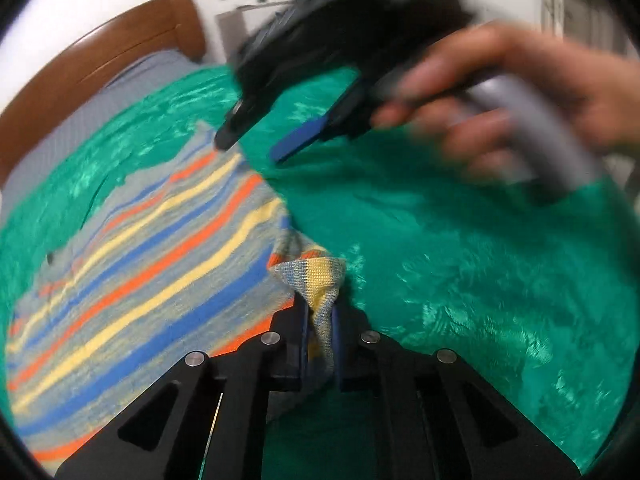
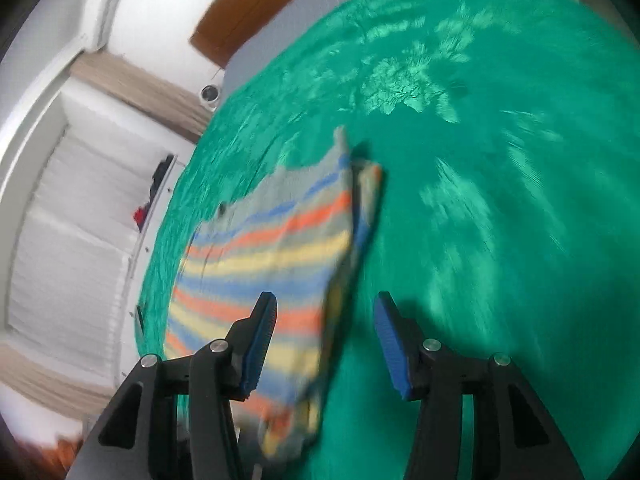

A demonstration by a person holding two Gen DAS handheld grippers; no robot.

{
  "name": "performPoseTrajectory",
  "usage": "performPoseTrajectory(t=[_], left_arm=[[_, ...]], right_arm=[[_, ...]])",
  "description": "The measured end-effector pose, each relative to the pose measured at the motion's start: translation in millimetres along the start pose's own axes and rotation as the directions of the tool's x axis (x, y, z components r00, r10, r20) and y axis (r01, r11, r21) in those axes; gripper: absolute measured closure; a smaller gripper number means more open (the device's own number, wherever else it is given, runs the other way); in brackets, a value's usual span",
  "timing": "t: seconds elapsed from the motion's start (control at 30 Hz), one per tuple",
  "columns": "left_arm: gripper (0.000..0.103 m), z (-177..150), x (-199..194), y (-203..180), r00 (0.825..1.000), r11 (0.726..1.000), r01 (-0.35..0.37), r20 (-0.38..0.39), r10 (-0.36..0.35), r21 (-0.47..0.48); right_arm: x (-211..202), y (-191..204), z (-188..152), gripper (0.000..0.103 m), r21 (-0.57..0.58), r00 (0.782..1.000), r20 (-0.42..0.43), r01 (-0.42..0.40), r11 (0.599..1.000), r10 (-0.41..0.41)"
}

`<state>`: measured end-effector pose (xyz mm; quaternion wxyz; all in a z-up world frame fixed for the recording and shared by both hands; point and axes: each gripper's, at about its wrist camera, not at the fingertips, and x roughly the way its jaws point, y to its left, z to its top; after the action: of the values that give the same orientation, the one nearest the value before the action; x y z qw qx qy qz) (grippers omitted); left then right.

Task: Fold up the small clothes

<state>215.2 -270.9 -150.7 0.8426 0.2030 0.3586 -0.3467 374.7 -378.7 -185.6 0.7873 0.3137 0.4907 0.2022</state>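
A small striped knit garment (image 1: 152, 240), grey with blue, orange and yellow stripes, lies on a green fuzzy blanket (image 1: 460, 260). My left gripper (image 1: 320, 320) is shut on the garment's right edge, with a bunch of knit fabric pinched between the blue pads. My right gripper (image 1: 250, 146) shows blurred in the left wrist view, held by a hand above the garment's far corner, open. In the right wrist view the right gripper (image 2: 324, 320) is open and empty over the garment (image 2: 272, 248), whose right edge is folded over.
The green blanket (image 2: 500, 200) covers a bed with a wooden headboard (image 1: 120, 52) and grey sheet (image 1: 100, 108). A white wall and cabinet (image 2: 80, 200) stand beside the bed. The hand (image 1: 520, 92) holding the right gripper is at upper right.
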Motion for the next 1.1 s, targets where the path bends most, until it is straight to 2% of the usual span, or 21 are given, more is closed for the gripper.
performPoseTrajectory(t=[0.03,0.1,0.13,0.2,0.27,0.4,0.53,0.6,0.63,0.73,0.87,0.93,1.0,1.03,1.1], left_arm=[[0.096,0.2,-2.2,3.1,1.0,1.0,0.006,0.01,-0.005,-0.017],[0.096,-2.0,-12.9,10.5,0.999,0.999,0.01,0.039,-0.008,-0.05],[0.096,-2.4,-17.9,13.5,0.999,0.998,0.01,0.054,-0.006,-0.064],[0.096,-6.1,-34.4,28.2,0.996,0.992,0.011,0.089,0.001,-0.125],[0.096,-11.6,-52.9,47.1,0.993,0.982,0.017,0.12,0.006,-0.19],[0.096,-41.4,-101.5,96.8,0.984,0.932,0.014,0.171,0.051,-0.362],[0.097,-81.8,-138.7,140.8,0.98,0.852,-0.003,0.168,0.107,-0.523],[0.097,-107.4,-153.0,164.6,0.979,0.797,-0.02,0.151,0.14,-0.604],[0.097,-114.9,-155.7,169.5,0.978,0.783,-0.03,0.142,0.15,-0.621],[0.097,-143.6,-162.2,193.0,0.977,0.72,-0.069,0.1,0.19,-0.691],[0.097,-166.2,-156.9,213.4,0.98,0.667,-0.089,0.055,0.192,-0.74],[0.09,-171.2,-157.6,214.4,0.982,0.658,-0.098,0.033,0.185,-0.747],[0.08,-177.8,-162.1,218.1,0.981,0.644,-0.123,0.007,0.196,-0.755],[0.074,-180.2,-166.5,217.5,0.978,0.642,-0.131,0.005,0.206,-0.756],[0.062,-180.4,-165.6,227.1,0.975,0.642,-0.141,0.005,0.22,-0.754]], right_arm=[[16.2,-4.6,10.9,0.052,0.033,1.0,-0.004,-0.003,0.999,0.004],[29.0,-6.0,20.5,0.069,0.065,1.0,0.02,0.001,0.998,-0.002],[29.1,-4.7,23.2,0.096,0.069,0.999,0.041,0.01,0.998,-0.013],[23.2,6.5,26.7,0.095,0.069,0.997,0.077,-0.006,0.998,0.001],[14.8,33.5,27.7,0.095,0.014,0.996,0.091,-0.004,1.0,0.003],[20.1,110.1,31.4,0.095,-0.114,0.996,0.079,-0.022,0.993,0.032],[66.6,188.1,24.3,0.095,-0.242,0.999,0.023,-0.041,0.969,0.048],[102.1,220.2,17.9,0.095,-0.291,0.999,-0.015,-0.041,0.956,0.039],[122.6,234.0,14.8,0.095,-0.299,0.999,-0.037,-0.047,0.953,0.037],[174.3,262.6,5.3,0.095,-0.324,0.996,-0.085,-0.037,0.945,0.01],[220.6,281.6,-7.5,0.095,-0.34,0.992,-0.123,-0.025,0.94,-0.018],[239.7,281.9,-10.8,0.093,-0.332,0.99,-0.139,-0.025,0.943,-0.023],[253.3,277.6,-13.2,0.081,-0.286,0.985,-0.173,-0.065,0.956,0.015],[255.5,276.1,-15.3,0.072,-0.25,0.983,-0.175,-0.098,0.963,0.055],[248.1,276.2,-15.9,0.07,-0.225,0.982,-0.156,-0.145,0.964,0.111]])
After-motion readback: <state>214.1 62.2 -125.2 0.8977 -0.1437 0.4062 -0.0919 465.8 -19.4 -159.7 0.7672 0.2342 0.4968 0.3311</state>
